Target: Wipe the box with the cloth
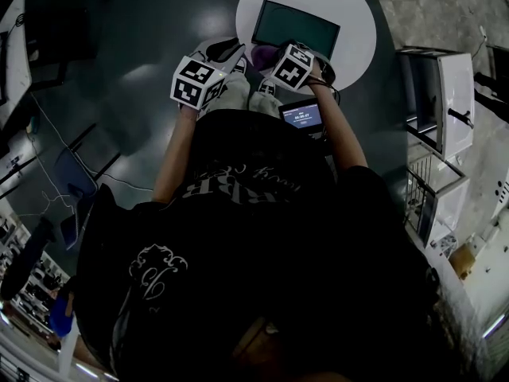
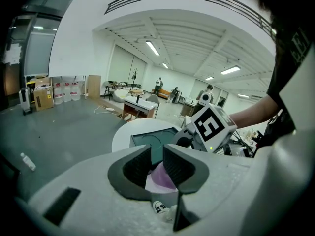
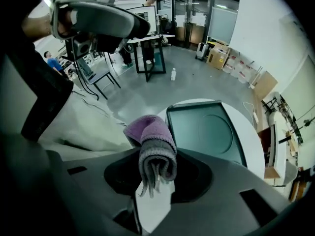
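Right hand-held gripper [image 3: 156, 168]: pinches the cloth [image 3: 152, 141], near the box [image 3: 206, 132]
Left hand-held gripper [image 2: 156, 163]: loose, empty, near the box

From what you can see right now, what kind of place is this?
Probably a large open workshop or lab-style office. It has long ceiling strip lights, work desks standing on a bare grey floor, and cardboard boxes set along one side.

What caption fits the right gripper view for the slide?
Right gripper clamps a folded purple-grey cloth short of the teal box on the round white table.
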Demonstrator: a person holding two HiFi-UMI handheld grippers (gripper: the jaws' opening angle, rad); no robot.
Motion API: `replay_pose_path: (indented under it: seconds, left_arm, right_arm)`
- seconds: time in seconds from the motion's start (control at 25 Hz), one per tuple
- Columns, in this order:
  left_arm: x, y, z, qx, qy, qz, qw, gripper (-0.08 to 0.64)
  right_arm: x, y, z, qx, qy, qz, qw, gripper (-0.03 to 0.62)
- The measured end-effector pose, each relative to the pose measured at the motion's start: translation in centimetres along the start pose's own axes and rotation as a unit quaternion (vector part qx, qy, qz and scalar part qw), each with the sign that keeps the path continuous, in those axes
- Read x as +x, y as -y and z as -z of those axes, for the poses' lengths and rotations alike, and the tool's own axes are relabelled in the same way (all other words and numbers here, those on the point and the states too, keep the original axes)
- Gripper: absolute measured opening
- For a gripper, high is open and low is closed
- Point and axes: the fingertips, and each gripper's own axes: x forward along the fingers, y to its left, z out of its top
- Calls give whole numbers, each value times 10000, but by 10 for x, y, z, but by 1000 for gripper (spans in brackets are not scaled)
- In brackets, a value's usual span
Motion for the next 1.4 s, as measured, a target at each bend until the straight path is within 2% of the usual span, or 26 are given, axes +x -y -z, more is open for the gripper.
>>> replay_pose_path:
  seconds: [0.2,0.48,0.68,0.92,1.12,1.24,1.4]
  left_arm:
    - [9,7,-5,105,-41,203,9997,74]
    - [33,26,-16,359,-154,621,9973,74]
    - [48,42,-23,554,-233,910,9940,74]
    - [62,58,-30,748,-334,1167,9898,74]
    - [74,70,-32,861,-391,1294,9871,74]
    - [77,73,-34,887,-396,1313,9866,74]
    - [76,72,-37,893,-371,1280,9871,74]
  right_arm:
    - [-15,4,35,330,-175,-72,9993,123]
    - [-33,0,77,1190,55,-331,9923,123]
    - [-42,7,122,1388,-378,57,9896,123]
    - [-59,16,178,2236,-510,349,9727,123]
    - [-65,14,204,2665,-421,401,9621,123]
    - [-67,16,211,2741,-447,443,9596,123]
    - [-75,31,219,2788,-541,725,9561,123]
